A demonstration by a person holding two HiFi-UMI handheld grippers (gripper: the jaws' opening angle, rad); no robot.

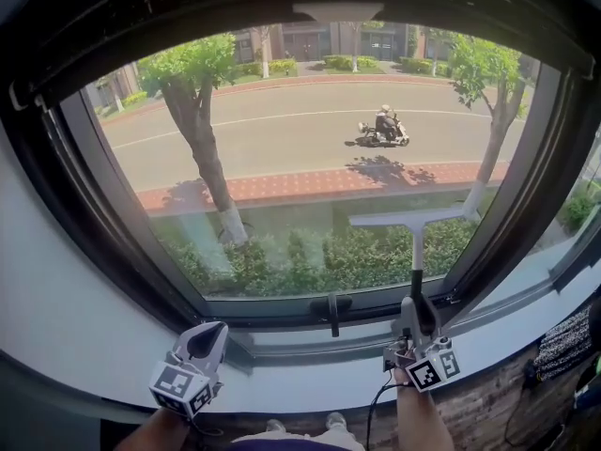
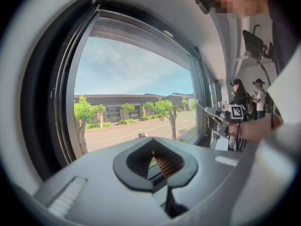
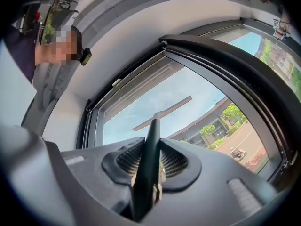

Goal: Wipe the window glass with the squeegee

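The squeegee has a white blade [image 1: 408, 219] on a dark handle [image 1: 414, 272]. It stands upright in front of the lower right part of the window glass [image 1: 310, 148]; whether the blade touches the glass I cannot tell. My right gripper [image 1: 416, 334] is shut on the handle's lower end, over the sill. The right gripper view shows the handle [image 3: 149, 161] clamped between the jaws of the right gripper [image 3: 150, 171], with the blade [image 3: 162, 113] crosswise ahead against the sky. My left gripper [image 1: 205, 344] hangs at the lower left, shut and empty [image 2: 160, 166], apart from the glass.
A dark frame [image 1: 89, 148] surrounds the pane, with a black window handle [image 1: 331, 306] at the bottom middle. The pale sill [image 1: 512, 316] runs below. A dark patterned object [image 1: 565, 341] sits at the far right. Two people [image 2: 247, 98] stand further along the wall.
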